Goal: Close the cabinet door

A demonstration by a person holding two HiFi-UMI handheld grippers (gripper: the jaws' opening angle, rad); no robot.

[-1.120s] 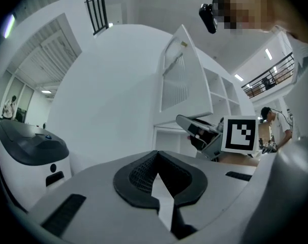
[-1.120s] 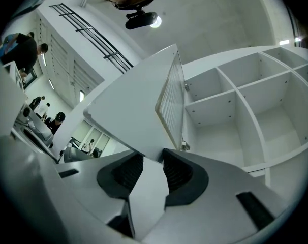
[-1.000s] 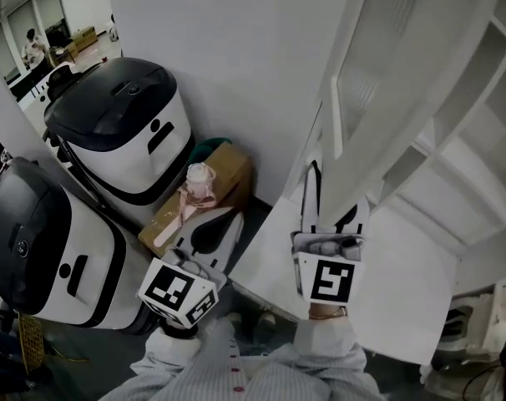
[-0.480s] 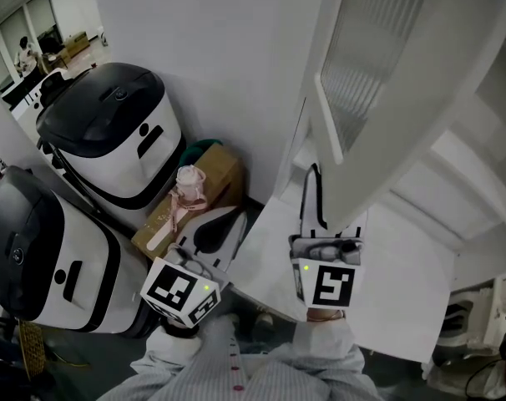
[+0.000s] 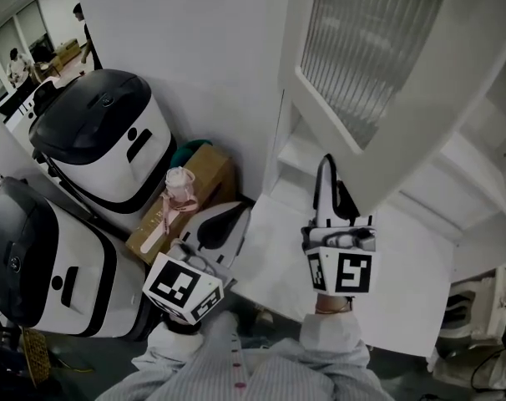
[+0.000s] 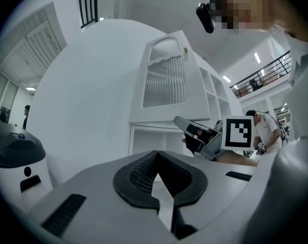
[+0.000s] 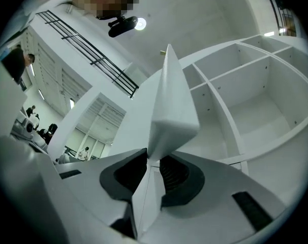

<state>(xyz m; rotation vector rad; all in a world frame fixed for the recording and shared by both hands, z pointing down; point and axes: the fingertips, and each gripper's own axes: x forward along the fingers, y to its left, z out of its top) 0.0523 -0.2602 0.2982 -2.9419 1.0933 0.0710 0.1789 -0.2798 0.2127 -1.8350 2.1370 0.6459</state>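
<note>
A plain white wall (image 5: 194, 48) fills the upper left of the head view, and a white cabinet (image 5: 478, 174) with open shelves is seen along the right edge. Two black-topped white machines (image 5: 103, 132) are stood at the left, with a cardboard box (image 5: 204, 172) wedged between them and the wall.

The cabinet door (image 5: 361, 65) – white-framed, with a ribbed glass panel – is seen swung out from the cabinet, hanging across the upper centre and right of the head view. Its lower corner is taken between the jaws of the right gripper (image 5: 328, 174) near the middle of the frame. In the right gripper view the door's edge (image 7: 172, 100) is seen rising straight up out of the right gripper (image 7: 154, 161), with a dark pad pressed against each face; the jaws have just been closing, and the gap left is narrow and filled by the door.

The left gripper (image 5: 224, 220) is held low at the lower left of centre, apart from the door. In its own view the left gripper (image 6: 156, 159) is shown with fingertips brought together and nothing between them – the door (image 6: 164, 80) is seen beyond it, above centre.
</note>
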